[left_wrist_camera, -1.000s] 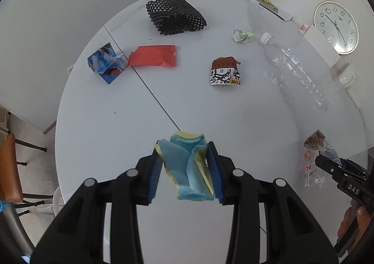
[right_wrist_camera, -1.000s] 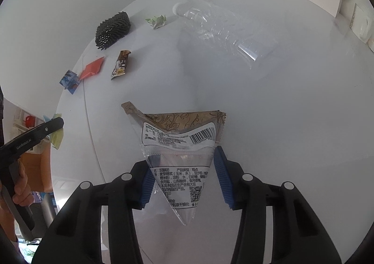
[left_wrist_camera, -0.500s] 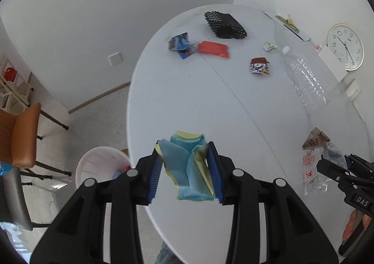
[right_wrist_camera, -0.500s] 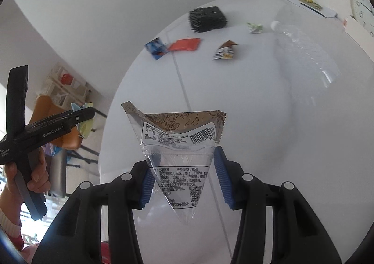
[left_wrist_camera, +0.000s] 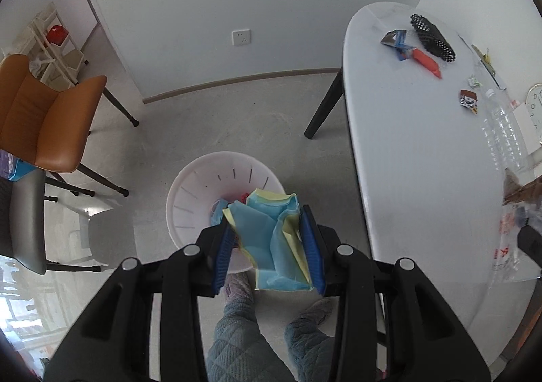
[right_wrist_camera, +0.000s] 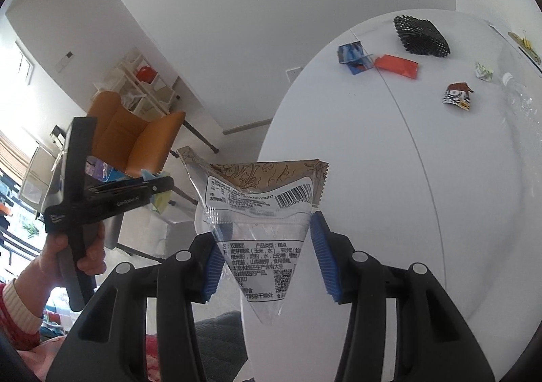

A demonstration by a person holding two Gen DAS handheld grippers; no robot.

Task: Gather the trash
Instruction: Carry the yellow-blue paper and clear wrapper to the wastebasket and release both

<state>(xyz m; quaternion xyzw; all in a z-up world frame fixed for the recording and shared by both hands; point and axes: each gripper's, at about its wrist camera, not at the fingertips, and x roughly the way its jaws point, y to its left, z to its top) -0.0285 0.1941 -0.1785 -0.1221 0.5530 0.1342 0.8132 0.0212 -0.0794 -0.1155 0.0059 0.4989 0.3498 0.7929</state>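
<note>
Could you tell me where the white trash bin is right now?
In the left wrist view, the white bin stands on the floor left of the table, directly beyond the left gripper holding crumpled paper.

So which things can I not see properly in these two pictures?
- White bin contents, left wrist view: mostly hidden behind the blue and yellow paper.
- Clear wrapper, left wrist view: blurred, cut by the right edge.
- Clear bottle, right wrist view: cut by the edge.
- Wrapper small print: partly unreadable.
</note>
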